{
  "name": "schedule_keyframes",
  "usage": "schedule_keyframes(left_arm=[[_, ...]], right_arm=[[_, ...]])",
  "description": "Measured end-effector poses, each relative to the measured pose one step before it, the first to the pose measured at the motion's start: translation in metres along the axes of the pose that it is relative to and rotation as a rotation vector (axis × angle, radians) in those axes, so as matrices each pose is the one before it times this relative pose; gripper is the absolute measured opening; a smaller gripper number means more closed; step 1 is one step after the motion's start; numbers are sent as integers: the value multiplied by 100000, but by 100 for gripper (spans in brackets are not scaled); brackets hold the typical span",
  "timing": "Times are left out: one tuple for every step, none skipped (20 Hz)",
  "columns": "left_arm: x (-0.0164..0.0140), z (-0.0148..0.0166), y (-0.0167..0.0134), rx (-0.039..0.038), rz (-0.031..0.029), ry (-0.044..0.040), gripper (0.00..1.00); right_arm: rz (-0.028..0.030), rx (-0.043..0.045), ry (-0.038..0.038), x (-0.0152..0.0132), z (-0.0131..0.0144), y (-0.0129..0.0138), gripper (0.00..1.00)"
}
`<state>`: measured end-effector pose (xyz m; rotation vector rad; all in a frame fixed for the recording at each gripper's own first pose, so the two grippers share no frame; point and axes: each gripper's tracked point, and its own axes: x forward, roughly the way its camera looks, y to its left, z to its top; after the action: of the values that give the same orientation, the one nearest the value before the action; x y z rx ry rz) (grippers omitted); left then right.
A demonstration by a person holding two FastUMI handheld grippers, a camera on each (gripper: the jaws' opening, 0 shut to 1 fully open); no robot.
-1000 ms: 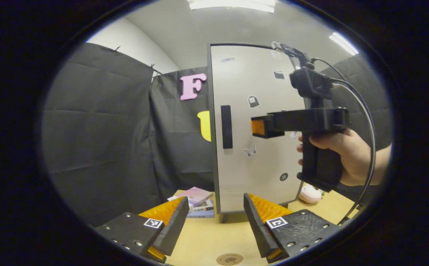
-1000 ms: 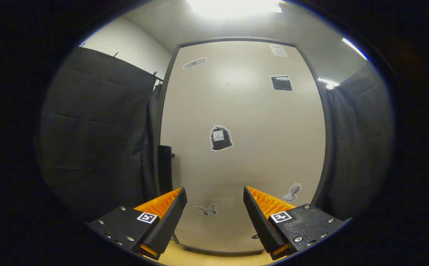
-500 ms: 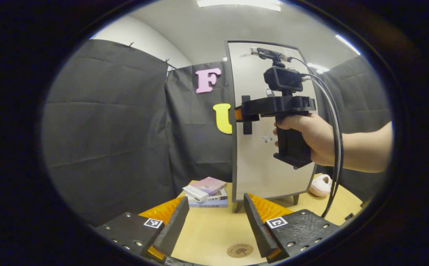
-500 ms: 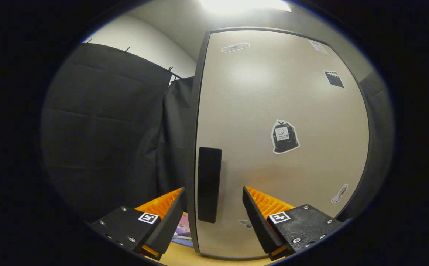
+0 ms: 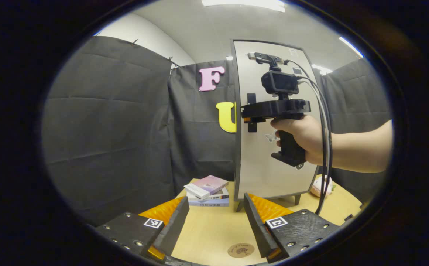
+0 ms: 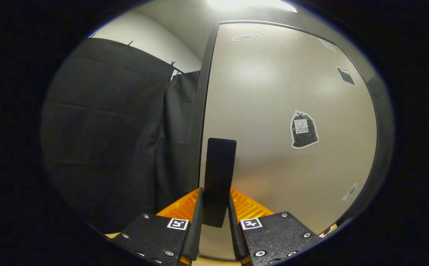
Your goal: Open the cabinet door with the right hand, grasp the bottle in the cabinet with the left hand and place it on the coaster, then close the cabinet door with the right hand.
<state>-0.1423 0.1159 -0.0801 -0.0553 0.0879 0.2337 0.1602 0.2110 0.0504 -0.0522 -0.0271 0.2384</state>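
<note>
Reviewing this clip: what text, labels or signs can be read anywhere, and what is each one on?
No text here can be read.
Stickers on the cabinet door: the bin bag sticker has a tiny label, too small to read.
Book spines in the stack on the table: blurred.
Coaster: a dark design, with any lettering too small to tell.
Square marker on the right gripper: a pattern, not words.

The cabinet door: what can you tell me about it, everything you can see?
The cabinet door is a tall, pale, smooth panel with a dark edge, standing upright and looking shut. Small stickers dot it, among them a black bag and a butterfly. A dark vertical handle sits near its left edge. The right gripper is shut on that handle, one finger on each side.
</note>
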Motion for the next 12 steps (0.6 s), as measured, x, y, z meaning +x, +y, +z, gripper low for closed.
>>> schedule_keyframes(left_arm=[[-49, 111, -5, -58, -111, 103, 85], [-58, 11, -2, -132, -33, -44, 85], [-22, 19, -65, -57, -372, 103, 86], [4, -38, 78, 156, 95, -52, 85], [41, 72, 7, 144, -1, -200, 85], [-47, -36, -51, 144, -192, -8, 85], [-32, 15, 15, 25, 66, 67, 85], [-53, -27, -44, -180, -22, 189, 86], [-13, -15, -62, -383, -229, 25, 86], [18, 0, 1, -641, -336, -80, 86], [16, 61, -114, -885, -767, -200, 85], [21, -28, -38, -790, -1069, -233, 84]], right_arm=[[155, 200, 231, 59, -115, 7, 36], [1049, 1393, 679, 5, -44, -2, 34], [1344, 1279, 608, -76, -25, 4, 32], [1196, 109, 449, -129, 36, 50, 30], [796, -1363, 213, -29, -50, -28, 29], [657, -1388, 3, -197, 26, 42, 27], [971, -466, 13, -194, -58, 66, 27], [1426, 293, -151, -328, 20, 108, 27], [1600, 232, -167, -335, 43, 188, 26], [1514, 37, -197, -464, 102, 144, 27], [1444, -134, -285, -473, 68, 181, 27], [1453, -264, -279, -605, 114, 172, 27]])
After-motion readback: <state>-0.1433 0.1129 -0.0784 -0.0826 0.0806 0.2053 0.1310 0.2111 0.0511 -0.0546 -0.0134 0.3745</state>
